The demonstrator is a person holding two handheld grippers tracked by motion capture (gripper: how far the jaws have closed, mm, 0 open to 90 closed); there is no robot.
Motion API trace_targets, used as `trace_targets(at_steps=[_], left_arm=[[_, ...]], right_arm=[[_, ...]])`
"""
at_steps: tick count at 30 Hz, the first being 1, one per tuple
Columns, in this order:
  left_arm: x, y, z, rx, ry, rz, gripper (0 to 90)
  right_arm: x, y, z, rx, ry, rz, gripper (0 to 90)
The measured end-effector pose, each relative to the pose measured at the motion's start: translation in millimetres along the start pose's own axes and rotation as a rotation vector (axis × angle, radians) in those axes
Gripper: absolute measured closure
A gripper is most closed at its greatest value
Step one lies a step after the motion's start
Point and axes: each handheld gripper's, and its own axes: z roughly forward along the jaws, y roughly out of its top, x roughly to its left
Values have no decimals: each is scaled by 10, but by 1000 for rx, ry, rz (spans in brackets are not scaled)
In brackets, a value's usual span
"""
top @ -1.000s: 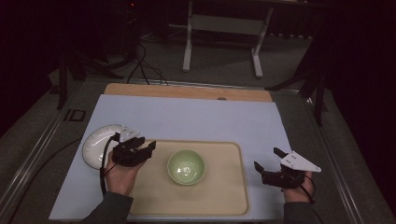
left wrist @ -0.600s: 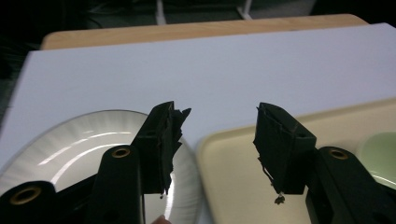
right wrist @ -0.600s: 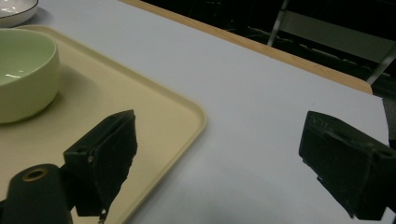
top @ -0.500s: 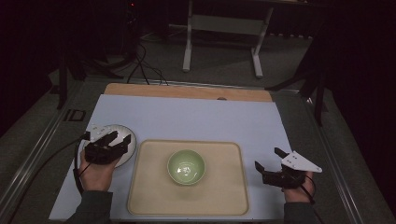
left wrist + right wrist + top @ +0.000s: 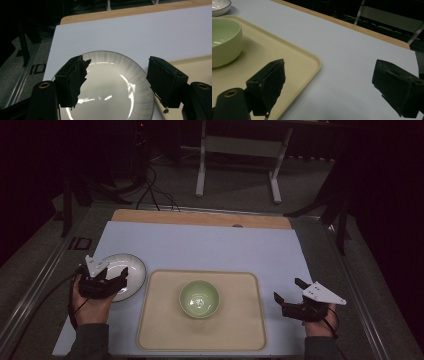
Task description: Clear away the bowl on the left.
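Change: left gripper (image 5: pixel 120 276) has drawn back from the tray's edge to over the white plate (image 5: pixel 131 268).
Left gripper: jaws apart, empty.
Right gripper (image 5: pixel 287 295): jaws apart, empty, right of tray (image 5: pixel 235 335).
Bowl (image 5: pixel 199 298): mid-tray.
Room: bare mat (image 5: pixel 210 247) beyond tray.

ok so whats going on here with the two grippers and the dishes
A person holds a hand-held gripper in each hand. The left hand-held gripper hovers open over the round white ribbed plate beside the beige rectangular tray. A pale green ceramic bowl sits on the tray. The right hand-held gripper waits open beside the tray, holding nothing.
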Motion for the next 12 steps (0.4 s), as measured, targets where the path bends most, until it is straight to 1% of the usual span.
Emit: trace_targets(at_steps=[3, 6, 7, 8, 10, 12], left_arm=[[63, -28, 0, -7, 13, -20, 308], [101, -61, 6, -15, 19, -54, 315], [101, -61, 6, -15, 19, -54, 321], [100, -98, 20, -10, 19, -76, 324], [79, -125, 28, 5, 10, -70, 326], [65, -133, 28, 4, 7, -68, 325]], right_arm=[[-7, -2, -2, -2, -2, 6, 110], [-9, -3, -3, -1, -1, 9, 110], [-11, -4, -3, -2, -2, 10, 110], [-12, -5, -3, -2, -3, 14, 110], [-23, -11, -3, -6, -5, 23, 110], [-35, -19, 5, -5, -7, 38, 110]])
